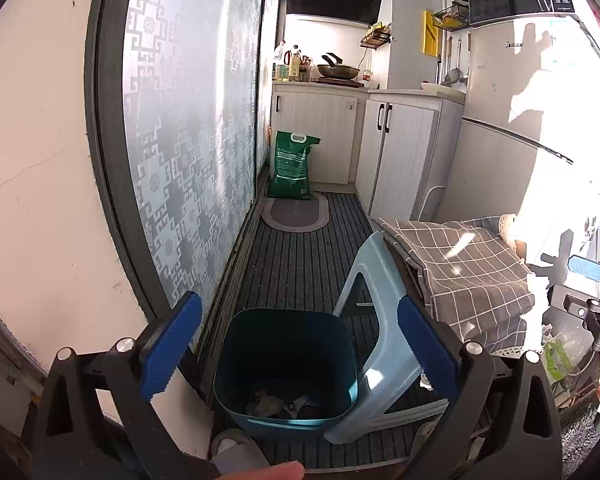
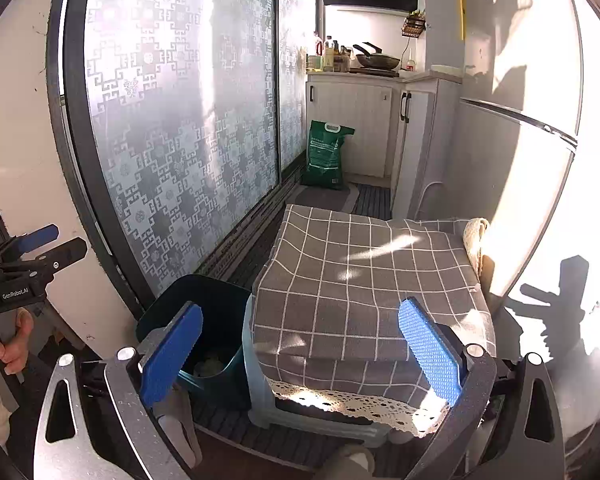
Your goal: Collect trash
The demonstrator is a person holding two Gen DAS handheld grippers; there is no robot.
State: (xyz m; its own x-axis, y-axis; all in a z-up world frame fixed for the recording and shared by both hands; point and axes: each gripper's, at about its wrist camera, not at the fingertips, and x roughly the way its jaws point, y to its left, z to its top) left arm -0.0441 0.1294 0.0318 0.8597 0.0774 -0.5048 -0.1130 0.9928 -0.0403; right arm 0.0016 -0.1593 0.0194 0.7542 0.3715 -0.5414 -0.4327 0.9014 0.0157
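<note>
Both sets of jaws spread wide, nothing between: left gripper [image 1: 298,354], right gripper [image 2: 300,354]. Trash [image 1: 278,404] at bottom of teal bin [image 1: 236,368], beside pale blue stool [image 1: 384,280].

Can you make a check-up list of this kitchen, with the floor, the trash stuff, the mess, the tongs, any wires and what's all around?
Surface: dark ribbed floor mat, with a small oval mat further back.
Job's things: teal trash bin on the floor, crumpled scraps at its bottom.
Clutter: pale blue stool right beside the bin; checked cloth over something low; green sack by the cabinets.
Tongs: left tongs wide open, empty; right tongs wide open, empty.
Cables: nothing seen.
Surroundings: frosted sliding door, white cabinets, pan on the counter, fridge.
</note>
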